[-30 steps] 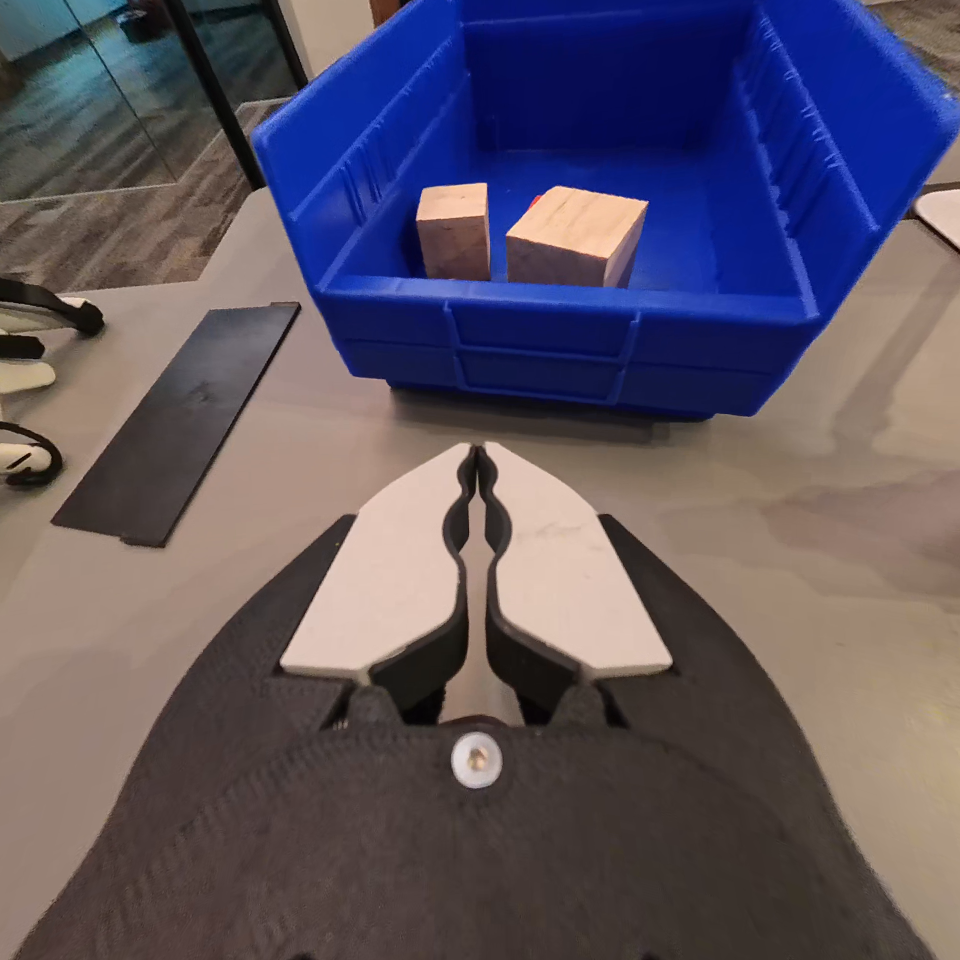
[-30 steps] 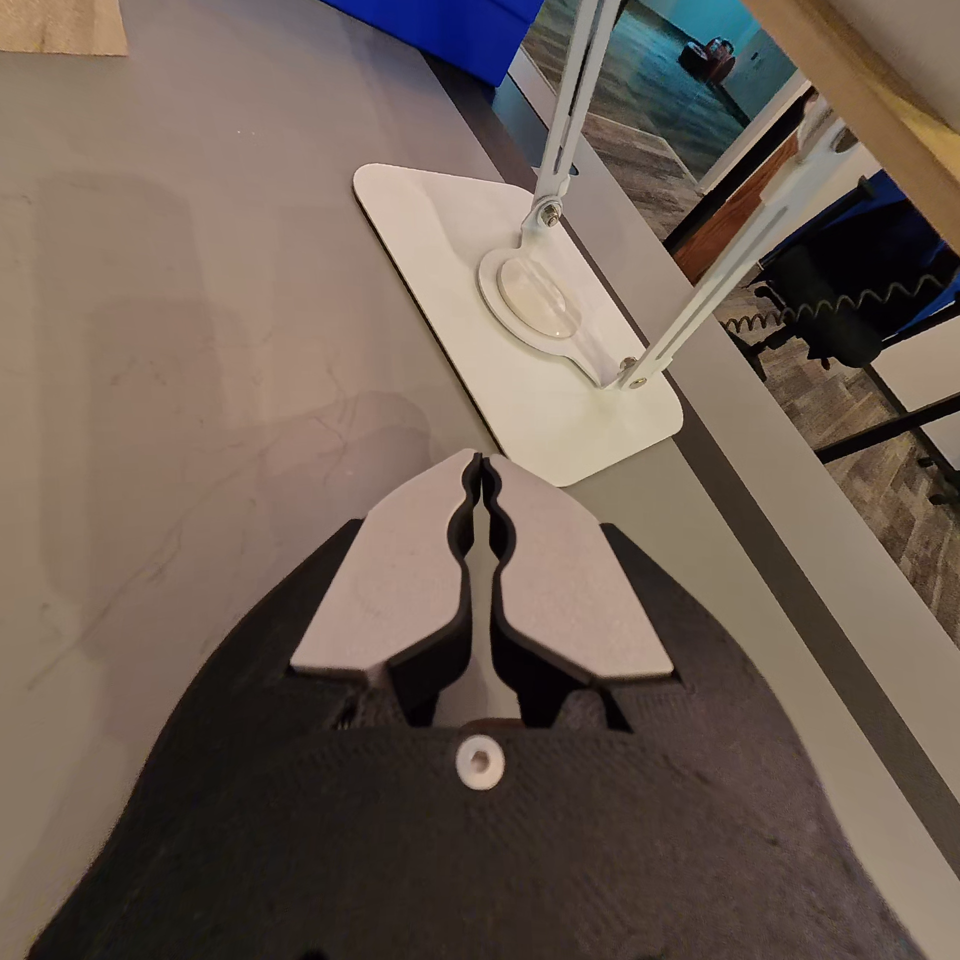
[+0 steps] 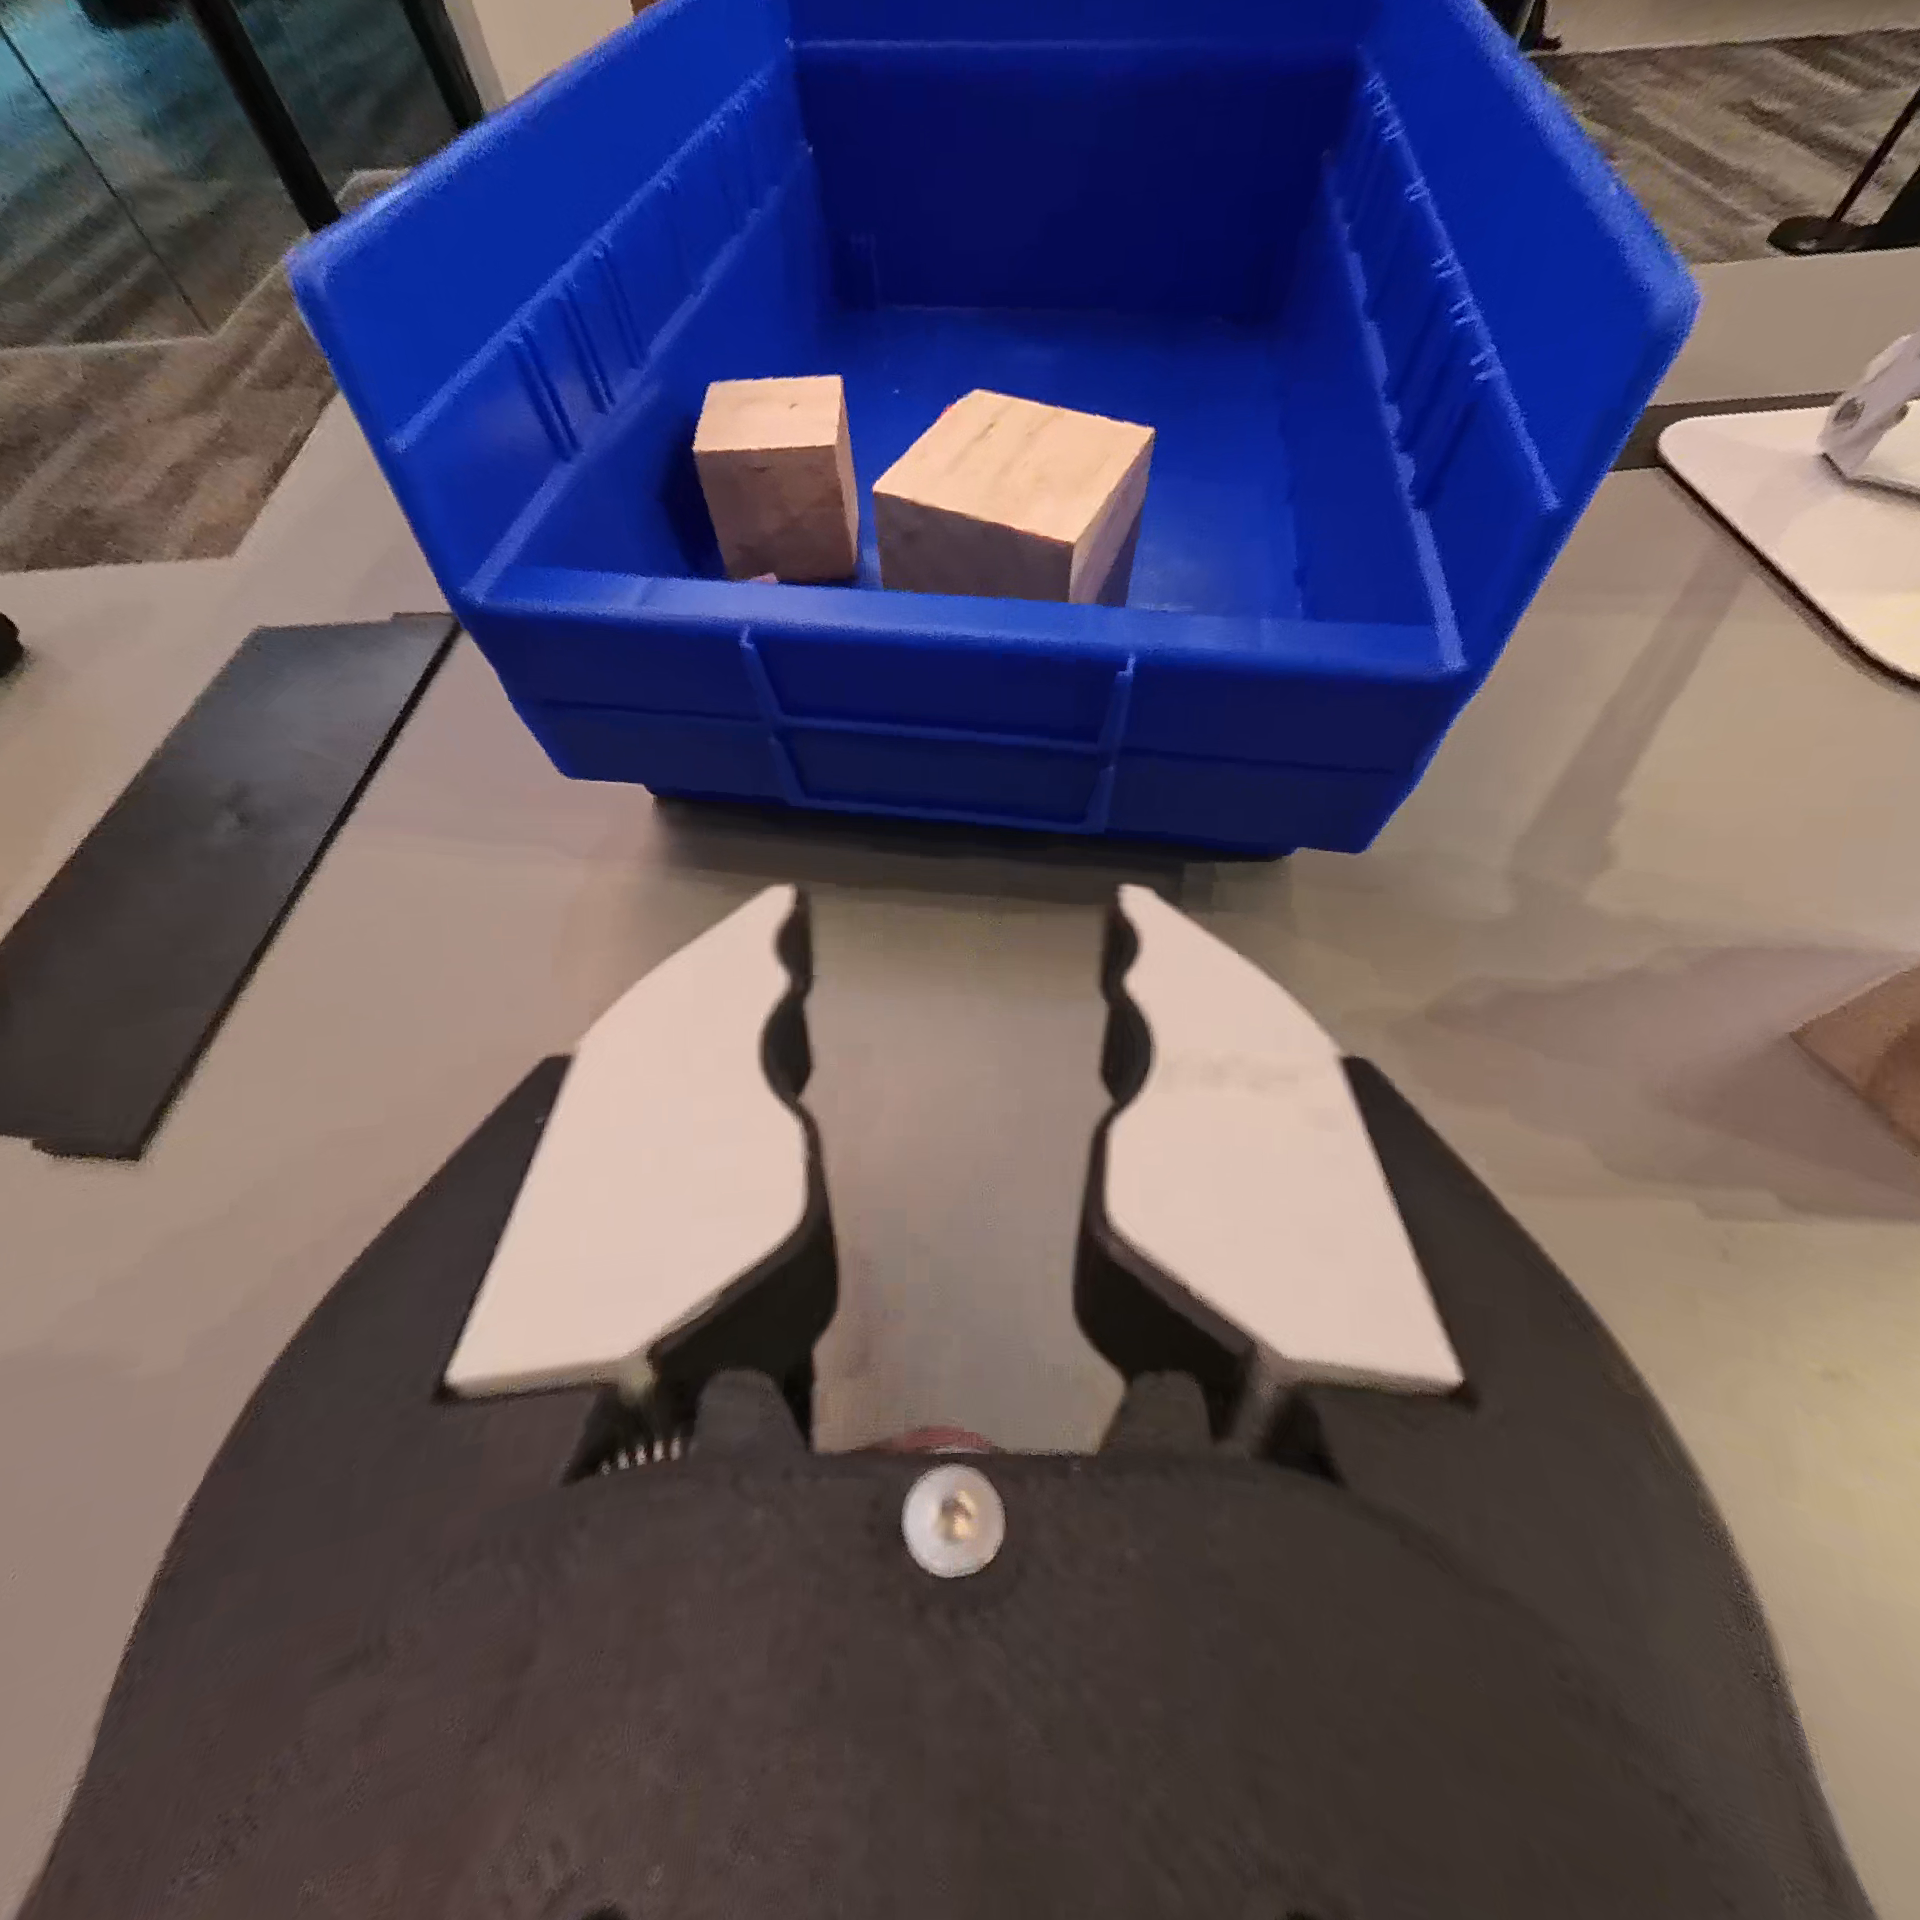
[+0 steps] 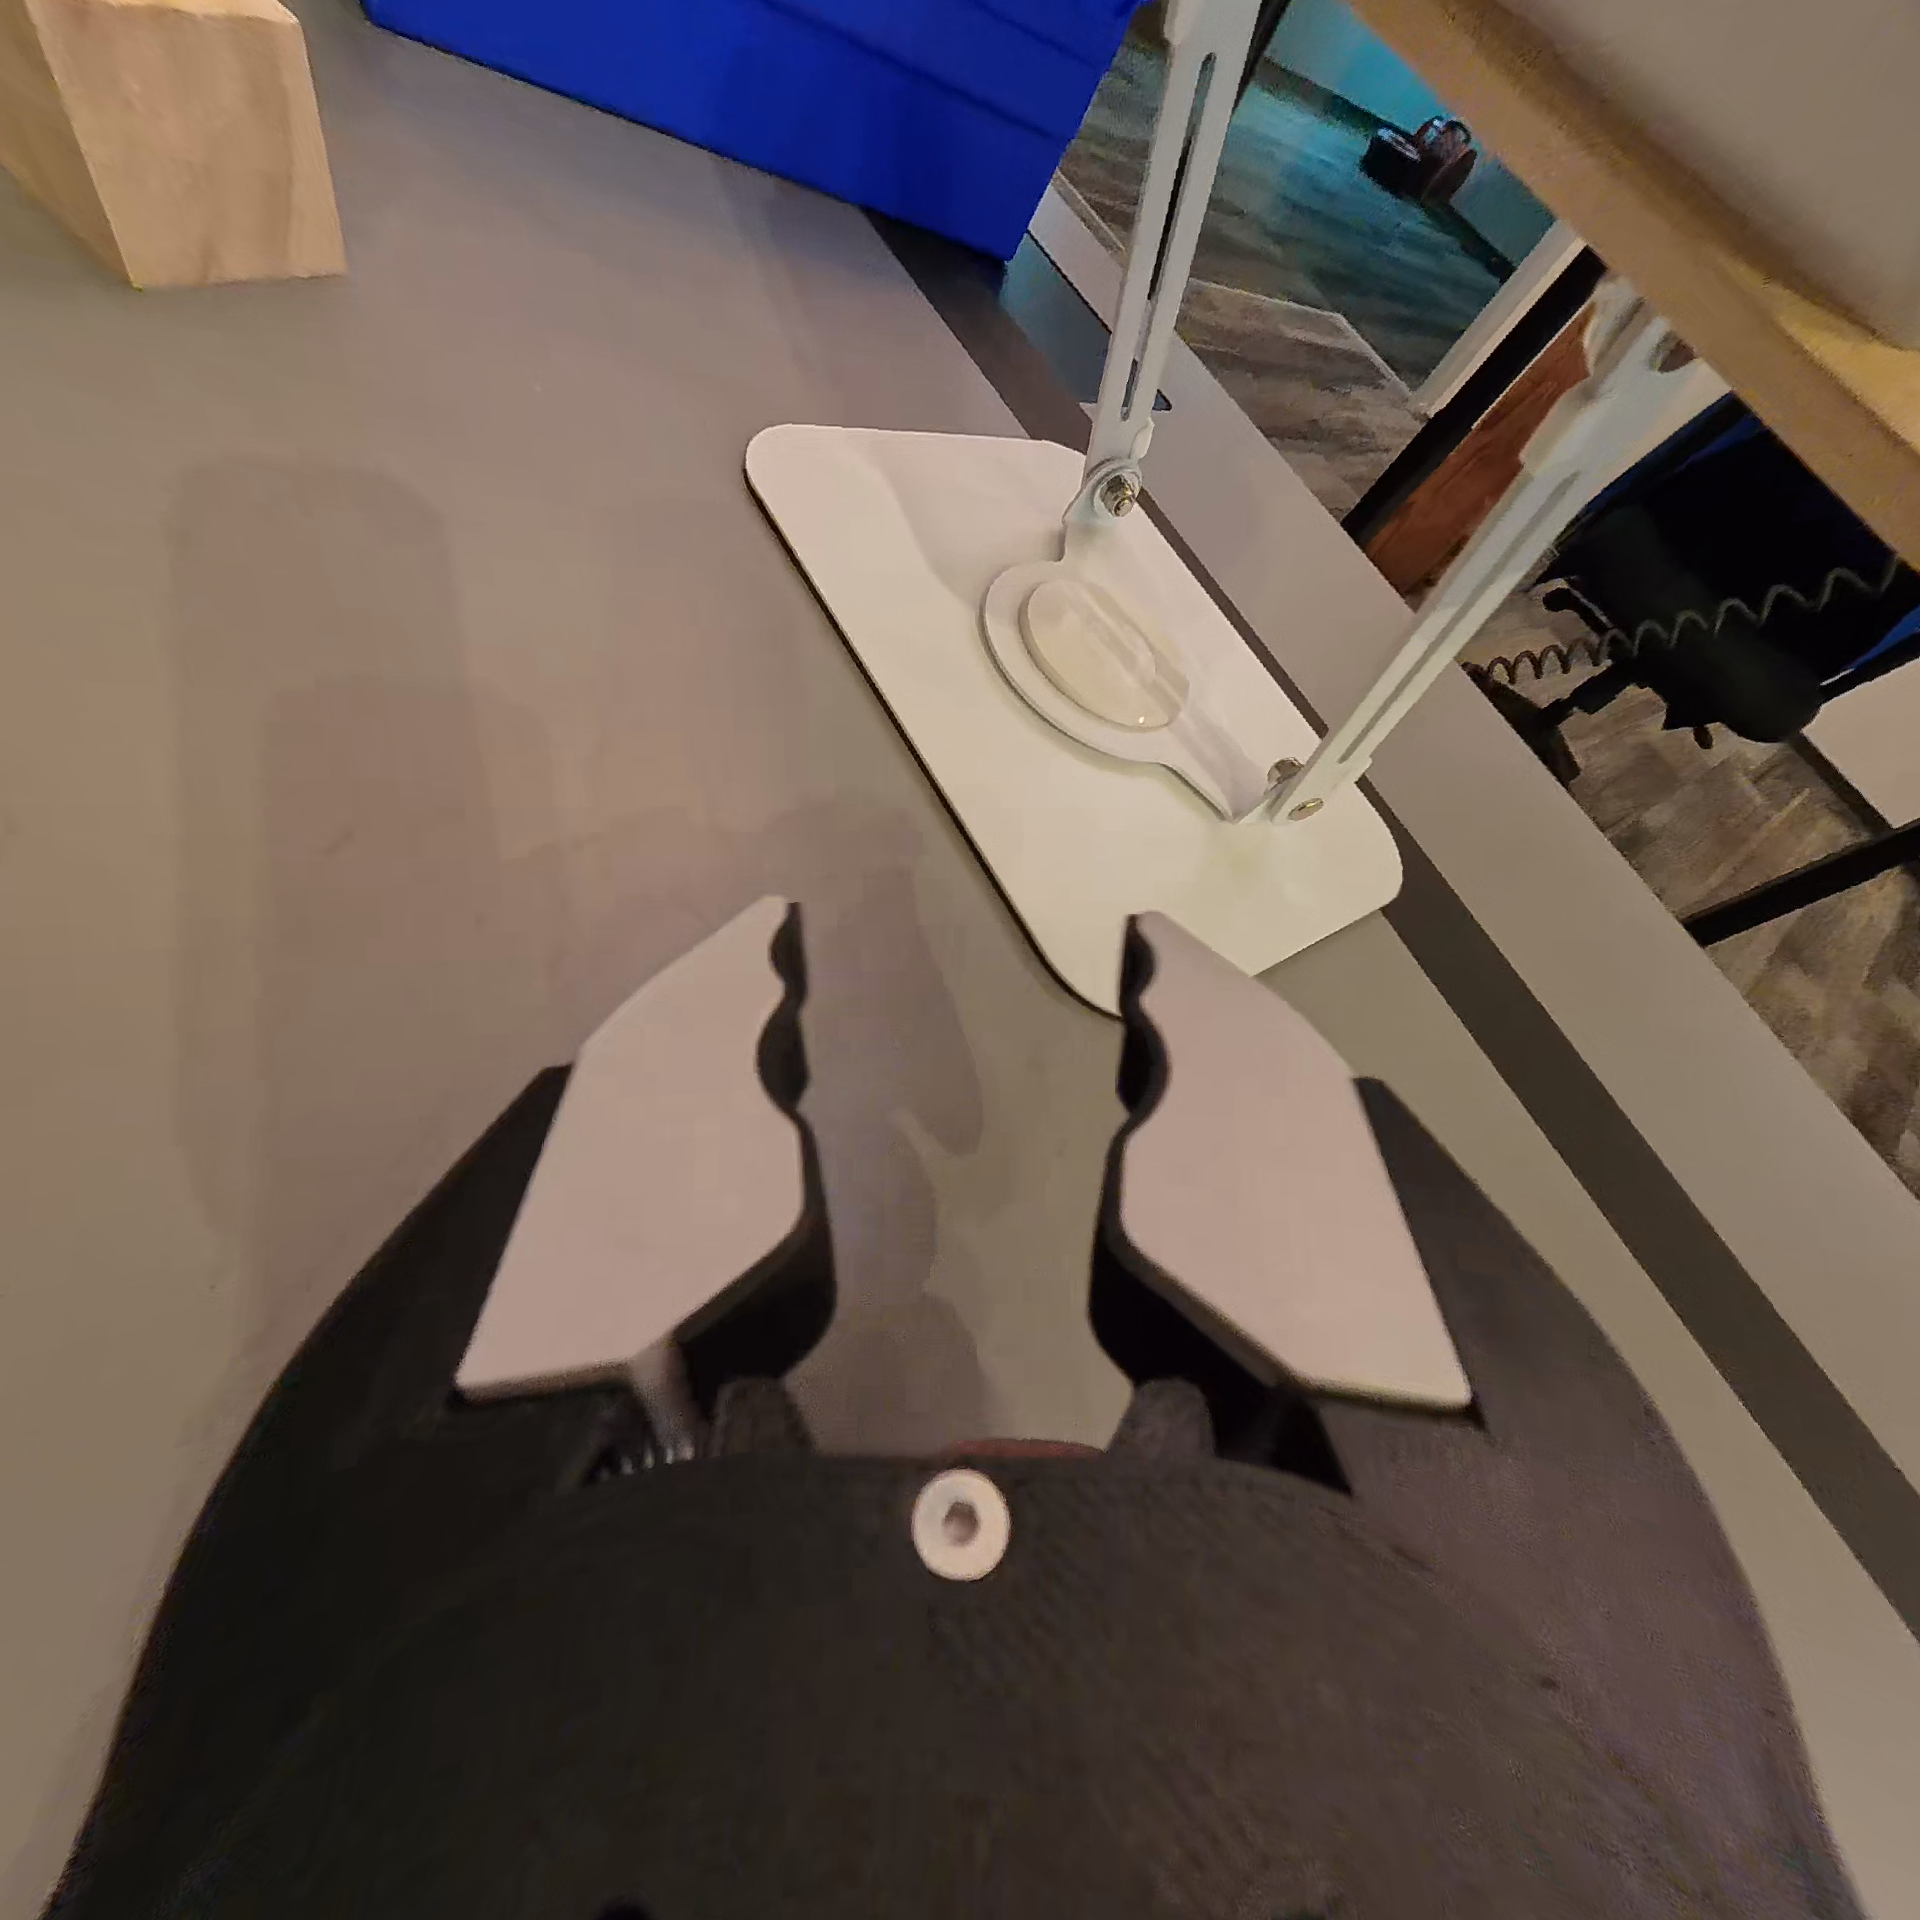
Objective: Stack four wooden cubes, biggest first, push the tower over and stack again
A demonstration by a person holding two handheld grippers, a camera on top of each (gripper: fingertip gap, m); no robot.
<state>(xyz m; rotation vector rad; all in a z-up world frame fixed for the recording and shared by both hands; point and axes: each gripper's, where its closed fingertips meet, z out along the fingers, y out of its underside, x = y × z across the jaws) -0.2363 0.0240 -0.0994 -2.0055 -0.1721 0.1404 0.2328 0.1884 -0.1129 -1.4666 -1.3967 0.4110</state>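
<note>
Two pale wooden cubes lie in a blue plastic bin (image 3: 935, 665): a smaller one (image 3: 777, 473) on the left and a bigger one (image 3: 1003, 494) to its right. A tiny corner of another piece shows below the smaller cube. My left gripper (image 3: 956, 920) is open and empty over the grey table, just short of the bin's front wall. A large wooden cube (image 4: 177, 135) stands on the table at the far left of the right wrist view; its corner also shows in the left wrist view (image 3: 1870, 1049). My right gripper (image 4: 961, 935) is open and empty, to the right of that cube.
A flat black plate (image 3: 197, 883) lies on the table left of the bin. A white stand base (image 4: 997, 665) with two slanted white arms sits by the table's right edge (image 4: 1538, 1091). The bin's corner (image 4: 790, 94) shows at the back of the right wrist view.
Both grippers have opened from shut. The left view has risen and shifted right toward the bin. The right view has swung so that the large cube comes into sight.
</note>
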